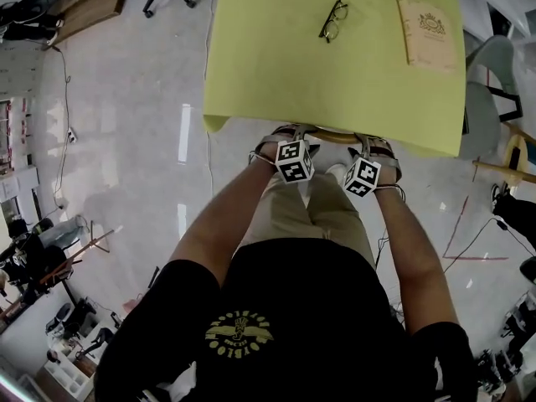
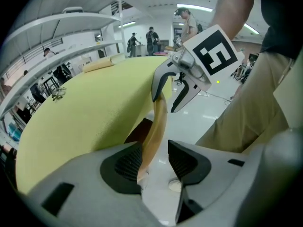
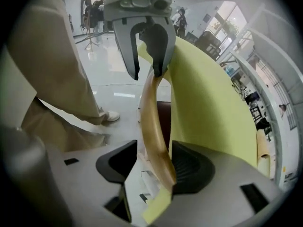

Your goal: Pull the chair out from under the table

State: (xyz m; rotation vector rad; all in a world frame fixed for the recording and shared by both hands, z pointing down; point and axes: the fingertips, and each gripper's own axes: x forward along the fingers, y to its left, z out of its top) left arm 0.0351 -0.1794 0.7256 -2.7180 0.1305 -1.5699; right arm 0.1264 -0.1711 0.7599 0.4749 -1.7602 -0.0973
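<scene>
Closest to the person, both forearms reach down past the khaki trousers (image 1: 311, 216) to the near edge of the counter (image 1: 268, 74). The chair (image 1: 337, 137) is there, still tucked under, with only its curved wooden top rail (image 2: 159, 115) showing below the hanging yellow cloth (image 1: 377, 107). A dark seat (image 3: 164, 119) sits back in the shadow beneath.

The left hand-held gripper (image 2: 155, 161) is on the left part of the rail and the right hand-held gripper (image 3: 154, 168) on the right part. Both point steeply down and are released. Each has the rail between its jaws, lying against the far, counter-side pad, while the near pad stands clear of the wood. Neither has hold of it yet. At the right one, a corner of the cloth lies just beside the far pad, alongside the rail.

Farther across the counter lie a pair of glasses (image 1: 333, 19) and, to the right of them, a booklet (image 1: 430, 30), well apart from the near edge.

The step in hand looks like taking hold of the rail, and the pull itself has not begun. Next, both pairs of jaws should clench squarely on the wood — not on the cloth, which could drag across the counter, taking the glasses and booklet with it. Then comes an even, level draw toward the person, who stands right against the chair and will likely need to step back.
</scene>
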